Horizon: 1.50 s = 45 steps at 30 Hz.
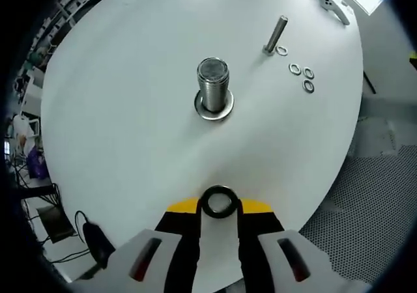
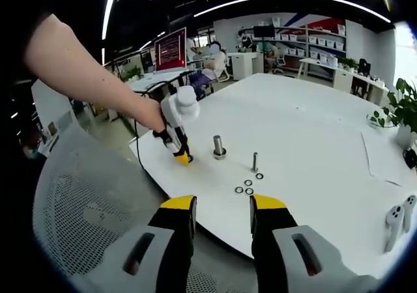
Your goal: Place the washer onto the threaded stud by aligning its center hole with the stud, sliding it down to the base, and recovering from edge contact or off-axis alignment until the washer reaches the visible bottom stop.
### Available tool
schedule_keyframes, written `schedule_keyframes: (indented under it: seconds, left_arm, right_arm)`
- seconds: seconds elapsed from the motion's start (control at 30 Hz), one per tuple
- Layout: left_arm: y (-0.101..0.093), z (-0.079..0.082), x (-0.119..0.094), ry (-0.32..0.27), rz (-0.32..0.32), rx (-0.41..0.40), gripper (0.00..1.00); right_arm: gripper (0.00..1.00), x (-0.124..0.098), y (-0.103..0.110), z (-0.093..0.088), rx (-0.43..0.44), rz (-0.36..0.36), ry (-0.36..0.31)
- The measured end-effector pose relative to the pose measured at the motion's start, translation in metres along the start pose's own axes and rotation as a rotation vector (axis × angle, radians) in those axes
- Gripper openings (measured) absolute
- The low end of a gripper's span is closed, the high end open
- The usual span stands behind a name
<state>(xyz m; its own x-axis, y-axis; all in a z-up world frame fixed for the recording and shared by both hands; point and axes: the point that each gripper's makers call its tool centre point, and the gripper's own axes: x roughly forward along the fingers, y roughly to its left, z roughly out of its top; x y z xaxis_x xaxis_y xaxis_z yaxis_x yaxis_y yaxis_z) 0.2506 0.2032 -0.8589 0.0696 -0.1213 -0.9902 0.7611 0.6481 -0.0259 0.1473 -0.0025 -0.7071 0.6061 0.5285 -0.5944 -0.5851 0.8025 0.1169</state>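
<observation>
In the left gripper view my left gripper (image 1: 219,205) is shut on a dark ring-shaped washer (image 1: 219,202), held between its yellow tips low over the white table (image 1: 117,111). Ahead of it stands the thick threaded stud (image 1: 213,81), upright, with a flat washer (image 1: 214,107) lying at its base. The held washer is well short of the stud. In the right gripper view my right gripper (image 2: 223,208) is open with nothing between its jaws, off the table's near edge. There, a person's hand holds the left gripper (image 2: 177,127) just left of the stud (image 2: 219,146).
A thinner stud (image 1: 276,34) stands farther back with one washer (image 1: 281,50) beside it; three loose washers (image 1: 303,76) lie to its right. A white controller (image 1: 331,4) lies at the far edge. A mesh chair (image 2: 85,215) stands close to the table's rim.
</observation>
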Motion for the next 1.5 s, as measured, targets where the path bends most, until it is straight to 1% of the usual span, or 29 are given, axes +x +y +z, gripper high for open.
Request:
schedule_keyframes:
  seconds: [0.13, 0.3, 0.47, 0.5, 0.63, 0.9, 0.97, 1.07, 1.3, 1.5]
  left_arm:
    - [0.004, 0.012, -0.011, -0.040, 0.005, 0.015, 0.18]
    - [0.012, 0.032, -0.034, -0.101, 0.002, 0.016, 0.18]
    - [0.019, 0.045, -0.049, -0.117, 0.007, 0.042, 0.19]
    - [0.020, 0.050, -0.053, -0.126, 0.007, 0.047, 0.19]
    - [0.014, 0.065, -0.063, -0.153, 0.001, 0.081, 0.19]
    - [0.005, 0.089, -0.059, -0.161, 0.001, 0.133, 0.19]
    - [0.004, 0.092, -0.057, -0.152, 0.005, 0.151, 0.19]
    - [0.004, 0.096, -0.055, -0.149, 0.002, 0.154, 0.19]
    - [-0.001, 0.095, -0.049, -0.122, 0.001, 0.189, 0.19]
    - [-0.003, 0.096, -0.045, -0.111, 0.001, 0.204, 0.19]
  right_arm:
    - [0.35, 0.000, 0.000, 0.000, -0.003, 0.002, 0.003]
    - [0.35, 0.000, 0.002, -0.001, -0.006, 0.007, 0.008]
    - [0.35, 0.001, 0.002, -0.001, -0.006, 0.007, 0.008]
    - [0.35, 0.001, 0.001, -0.001, -0.006, 0.007, 0.008]
    - [0.35, 0.001, 0.001, -0.001, -0.004, 0.005, 0.007]
    - [0.35, 0.000, 0.000, -0.001, -0.005, -0.003, 0.006]
    - [0.35, 0.000, -0.001, -0.002, -0.003, -0.005, 0.007]
    - [0.35, 0.000, -0.001, -0.001, -0.004, -0.007, 0.006]
    - [0.35, -0.001, -0.003, -0.001, -0.001, -0.012, 0.003]
    - [0.35, -0.001, -0.004, -0.001, 0.000, -0.017, 0.002]
